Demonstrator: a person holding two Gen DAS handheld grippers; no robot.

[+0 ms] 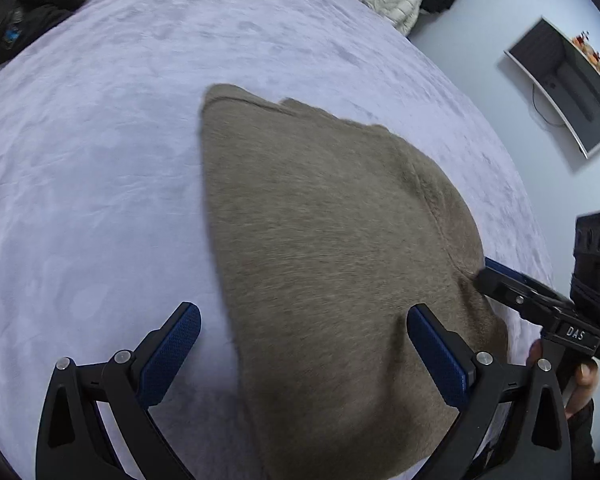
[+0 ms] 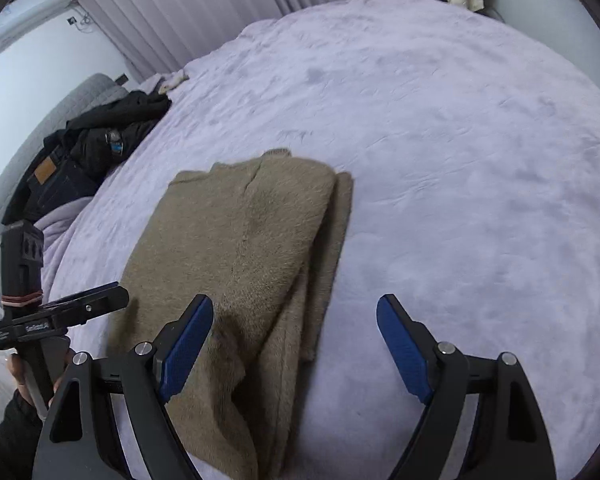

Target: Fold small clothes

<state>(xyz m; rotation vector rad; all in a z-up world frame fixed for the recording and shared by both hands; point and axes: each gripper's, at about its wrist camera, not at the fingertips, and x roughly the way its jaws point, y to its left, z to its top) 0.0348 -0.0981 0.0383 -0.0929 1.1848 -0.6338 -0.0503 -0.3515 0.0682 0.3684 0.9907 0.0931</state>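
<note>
Folded tan sweater [image 2: 252,248] lies flat on lilac bedspread [image 2: 460,140]; its near edge is cut off by both frames. Left gripper [image 1: 304,356] spread wide, empty, one pad over bare spread. Right gripper [image 2: 296,344] likewise wide, holding nothing. Only the left view shows the wall TV [image 1: 568,80]; only the right shows dark jeans [image 2: 56,184]. Blur softens the sweater's weave.

Folded tan sweater [image 2: 252,240] on a lilac bed cover [image 2: 460,160], right gripper [image 2: 294,322] above its near end.

Jaws wide apart, nothing between the pads; left finger [image 2: 188,340] over the sweater's near edge, right finger [image 2: 404,348] over bare cover. Left gripper [image 2: 84,300] at the near left, beside the sweater. Dark clothes [image 2: 84,152] piled far left.
</note>
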